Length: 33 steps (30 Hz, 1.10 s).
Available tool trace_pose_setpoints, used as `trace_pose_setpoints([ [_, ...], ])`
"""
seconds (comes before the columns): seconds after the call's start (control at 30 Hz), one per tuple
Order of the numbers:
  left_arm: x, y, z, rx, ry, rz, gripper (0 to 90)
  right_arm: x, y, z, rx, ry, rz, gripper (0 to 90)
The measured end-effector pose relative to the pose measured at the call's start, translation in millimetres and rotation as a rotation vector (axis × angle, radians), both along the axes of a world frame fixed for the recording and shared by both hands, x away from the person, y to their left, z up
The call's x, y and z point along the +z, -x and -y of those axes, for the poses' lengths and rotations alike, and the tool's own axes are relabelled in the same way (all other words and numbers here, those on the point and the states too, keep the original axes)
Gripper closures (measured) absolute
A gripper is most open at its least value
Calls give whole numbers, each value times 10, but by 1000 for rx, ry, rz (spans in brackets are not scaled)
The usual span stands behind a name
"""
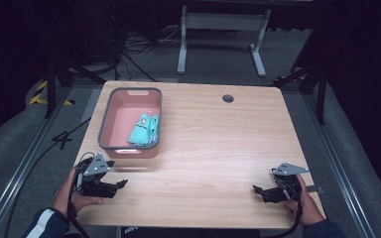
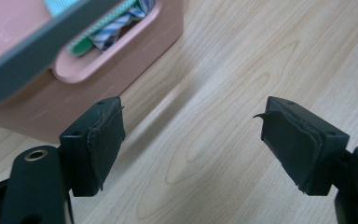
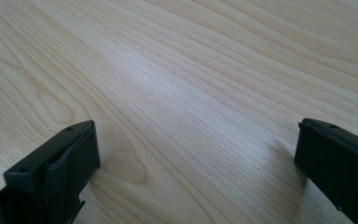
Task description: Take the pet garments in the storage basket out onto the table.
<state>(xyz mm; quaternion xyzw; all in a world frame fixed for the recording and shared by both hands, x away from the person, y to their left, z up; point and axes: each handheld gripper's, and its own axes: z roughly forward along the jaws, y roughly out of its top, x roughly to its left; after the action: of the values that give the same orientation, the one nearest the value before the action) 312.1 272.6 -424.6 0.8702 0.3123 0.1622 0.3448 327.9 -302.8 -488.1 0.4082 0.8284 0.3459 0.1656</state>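
We see a pink bin point(image 1: 124, 111) with a grey rim near the far left corner of the tabletop point(image 1: 218, 144), and a folded teal cloth point(image 1: 145, 130) lies inside it against its right wall. Our left tool point(image 1: 120, 185) sits by the near left corner, just in front of the bin, its jaws spread wide over bare wood with nothing between them. Our right tool point(image 1: 257, 190) rests near the near right corner, well apart from the bin, its jaws likewise wide and holding nothing.
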Motion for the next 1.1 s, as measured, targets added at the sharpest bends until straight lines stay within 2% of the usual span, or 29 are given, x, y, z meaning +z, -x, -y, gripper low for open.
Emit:
trace_pose_setpoints([
  [0.2, 135, -17, 2, 8, -14, 31, 213, 0, 0, 0, 0, 1, 0, 2],
  [0.33, 207, -43, 10, 20, -1, 39, 213, 0, 0, 1, 1, 1, 0, 2],
  [0.37, 232, -55, 5, 24, -11, 52, 211, 0, 0, 0, 1, 1, 0, 1],
  [0.43, 270, -70, 7, 33, 3, 53, 204, 0, 0, 0, 0, 1, 0, 2],
  [0.53, 312, -89, 2, 47, 0, 69, 213, -1, 0, 0, 0, 0, 0, 2],
  [0.57, 332, -98, 9, 52, 17, 62, 213, 0, 0, 0, 1, 1, 0, 1],
  [0.7, 422, -143, 42, 45, 16, 73, 196, 0, 0, 0, 1, 1, 0, 1],
  [0.77, 468, -183, 64, 52, 5, 80, 193, 0, 0, 0, -1, -1, -1, 2],
  [0.83, 538, -239, 90, 51, 14, 77, 189, 1, 1, -1, -2, -3, -1, 2],
  [0.93, 617, -330, 128, 47, -3, 97, 183, 0, 0, 1, 1, 1, 0, 1],
  [1.0, 657, -393, 155, 47, 3, 86, 183, -1, -1, 1, 1, 0, 0, 1],
  [1.03, 690, -438, 172, 43, -12, 89, 181, 0, 0, -1, -1, -4, -1, 1],
  [1.1, 712, -480, 183, 43, -13, 83, 175, -1, -3, -1, 1, -4, -1, 1],
])
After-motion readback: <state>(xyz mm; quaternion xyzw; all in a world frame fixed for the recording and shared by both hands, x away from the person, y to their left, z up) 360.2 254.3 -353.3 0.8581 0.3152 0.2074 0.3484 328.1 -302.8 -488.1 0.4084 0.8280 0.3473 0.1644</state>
